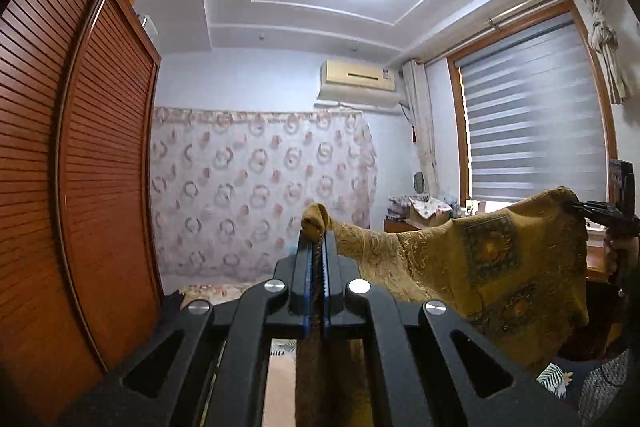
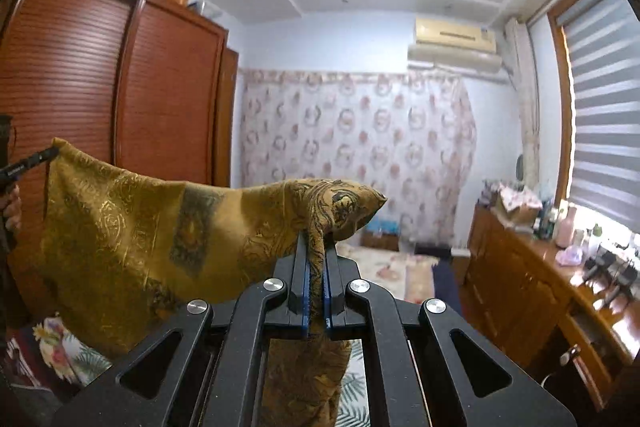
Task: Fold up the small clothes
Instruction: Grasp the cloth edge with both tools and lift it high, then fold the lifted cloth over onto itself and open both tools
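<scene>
Left wrist view: louvred wardrobe [image 1: 72, 155] filling the left side, floral curtain [image 1: 260, 195] hanging on the far wall w/ AC unit [image 1: 360, 83] above it, striped blind [image 1: 536, 123] covering the window at right. Right wrist view showing same room, plus wooden bench [image 2: 532, 287] under the window carrying bottles & small clutter.

Mustard patterned cloth [image 1: 480, 259] hanging in mid-air, stretching betw. both tools, sagging slightly in the middle, lower part draping down toward the floral bedding [image 2: 68, 351] below.

Left tool [image 1: 316, 247] clamping shut on one bunched corner of the cloth, a knot of fabric poking up past the blue pads. Right tool [image 2: 316, 251] likewise pinching tight on the opposite corner, fabric spilling over the tips & trailing down betw. the fingers. Both pointing roughly level, held up high.

Opposite tool showing at each view's edge, gripping its corner; part of a hand [image 2: 12, 207] showing behind it at far left.
</scene>
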`<move>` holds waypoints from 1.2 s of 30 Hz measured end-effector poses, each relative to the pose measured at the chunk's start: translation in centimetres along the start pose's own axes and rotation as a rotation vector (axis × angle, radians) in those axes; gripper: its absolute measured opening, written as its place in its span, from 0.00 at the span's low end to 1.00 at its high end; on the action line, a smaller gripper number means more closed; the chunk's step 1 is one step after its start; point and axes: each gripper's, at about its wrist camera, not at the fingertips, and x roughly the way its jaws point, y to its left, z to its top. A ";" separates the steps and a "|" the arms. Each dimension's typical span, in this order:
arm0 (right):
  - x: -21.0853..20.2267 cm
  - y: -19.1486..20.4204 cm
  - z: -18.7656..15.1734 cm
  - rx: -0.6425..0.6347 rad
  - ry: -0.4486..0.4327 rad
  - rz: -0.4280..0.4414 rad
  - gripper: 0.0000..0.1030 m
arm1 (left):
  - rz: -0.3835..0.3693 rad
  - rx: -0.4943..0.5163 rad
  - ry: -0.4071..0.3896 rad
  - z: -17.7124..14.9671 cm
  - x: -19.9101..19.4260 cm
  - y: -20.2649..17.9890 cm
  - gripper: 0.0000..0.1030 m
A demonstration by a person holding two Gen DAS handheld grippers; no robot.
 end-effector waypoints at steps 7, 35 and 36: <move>-1.1 -0.6 0.6 0.012 -0.017 -0.005 0.02 | 0.019 0.009 0.009 -0.1 0.2 0.5 0.01; 23.0 -1.3 -22.9 0.041 0.643 -0.038 0.53 | 0.123 -0.120 0.747 -26.1 18.8 3.8 0.26; 22.1 -1.2 -23.6 0.051 0.647 -0.033 0.53 | 0.111 -0.120 0.751 -26.3 18.0 3.5 0.26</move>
